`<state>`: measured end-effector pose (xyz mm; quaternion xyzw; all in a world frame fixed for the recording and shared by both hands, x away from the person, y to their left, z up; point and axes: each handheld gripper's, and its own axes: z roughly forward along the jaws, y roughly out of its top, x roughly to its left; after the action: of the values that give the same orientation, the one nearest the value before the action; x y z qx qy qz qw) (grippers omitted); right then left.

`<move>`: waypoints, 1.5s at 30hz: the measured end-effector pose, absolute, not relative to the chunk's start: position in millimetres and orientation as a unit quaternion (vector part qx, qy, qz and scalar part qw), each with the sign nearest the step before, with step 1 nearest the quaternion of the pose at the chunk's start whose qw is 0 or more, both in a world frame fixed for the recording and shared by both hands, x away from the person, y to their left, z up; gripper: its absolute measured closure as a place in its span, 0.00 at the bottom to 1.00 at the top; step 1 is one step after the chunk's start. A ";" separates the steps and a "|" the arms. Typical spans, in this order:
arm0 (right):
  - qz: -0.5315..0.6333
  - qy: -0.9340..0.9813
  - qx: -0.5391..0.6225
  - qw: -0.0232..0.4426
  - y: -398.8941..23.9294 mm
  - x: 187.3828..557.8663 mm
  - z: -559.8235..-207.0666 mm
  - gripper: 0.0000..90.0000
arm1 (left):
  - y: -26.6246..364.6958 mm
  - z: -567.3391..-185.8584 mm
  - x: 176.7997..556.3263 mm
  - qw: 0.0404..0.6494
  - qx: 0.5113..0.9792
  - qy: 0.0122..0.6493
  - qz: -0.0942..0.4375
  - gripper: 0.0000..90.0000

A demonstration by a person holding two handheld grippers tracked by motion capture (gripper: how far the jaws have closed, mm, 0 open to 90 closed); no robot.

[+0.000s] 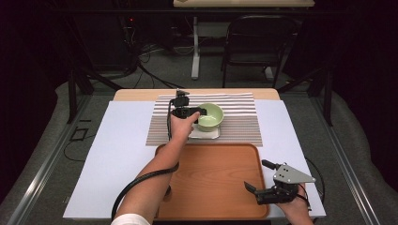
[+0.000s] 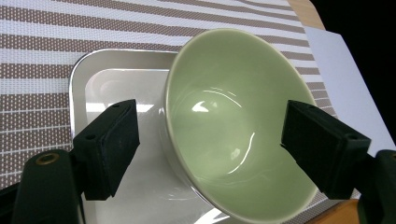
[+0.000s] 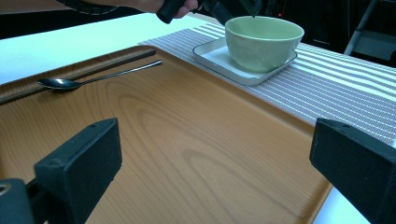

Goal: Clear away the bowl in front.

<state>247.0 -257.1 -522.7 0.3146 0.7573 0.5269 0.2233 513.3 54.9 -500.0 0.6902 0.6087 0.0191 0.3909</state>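
A pale green bowl point(image 1: 211, 114) point(image 2: 233, 126) point(image 3: 262, 41) stands on a small white square plate point(image 1: 210, 134) point(image 2: 107, 79) point(image 3: 212, 55) on the striped placemat point(image 1: 239, 124). My left gripper point(image 1: 199, 112) point(image 2: 210, 149) is open at the bowl's left side. In the left gripper view one jaw hangs over the plate left of the bowl and the other over the bowl's right rim, neither pressing on it. My right gripper point(image 1: 258, 176) point(image 3: 215, 172) stands open and empty over the near right corner of the wooden tray point(image 1: 220, 187) point(image 3: 187, 140).
A metal spoon point(image 3: 93, 79) lies on the tray's left part beside a dark, thin stick-like strip point(image 3: 79, 72) along the rim. White paper point(image 1: 122, 154) covers the table under tray and placemat. A black chair point(image 1: 256, 42) stands beyond the table.
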 end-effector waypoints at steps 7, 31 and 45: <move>0.527 0.758 0.313 0.223 -256.9 247.1 -522.8 0.02 | 51.5 -508.7 516.3 0.386 0.683 0.620 0.016 0.24; 0.528 0.759 0.311 0.222 -256.3 247.0 -522.8 0.02 | 51.1 -534.1 521.1 0.357 0.665 0.656 -0.001 0.63; 0.527 0.759 0.311 0.222 -256.4 246.8 -522.8 0.02 | 47.1 -536.0 519.7 0.359 0.654 0.666 0.002 0.78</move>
<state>246.8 -256.4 -522.8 0.3111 0.7591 0.5271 0.2218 519.7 47.1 -536.0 0.6543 0.6656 0.0019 0.3590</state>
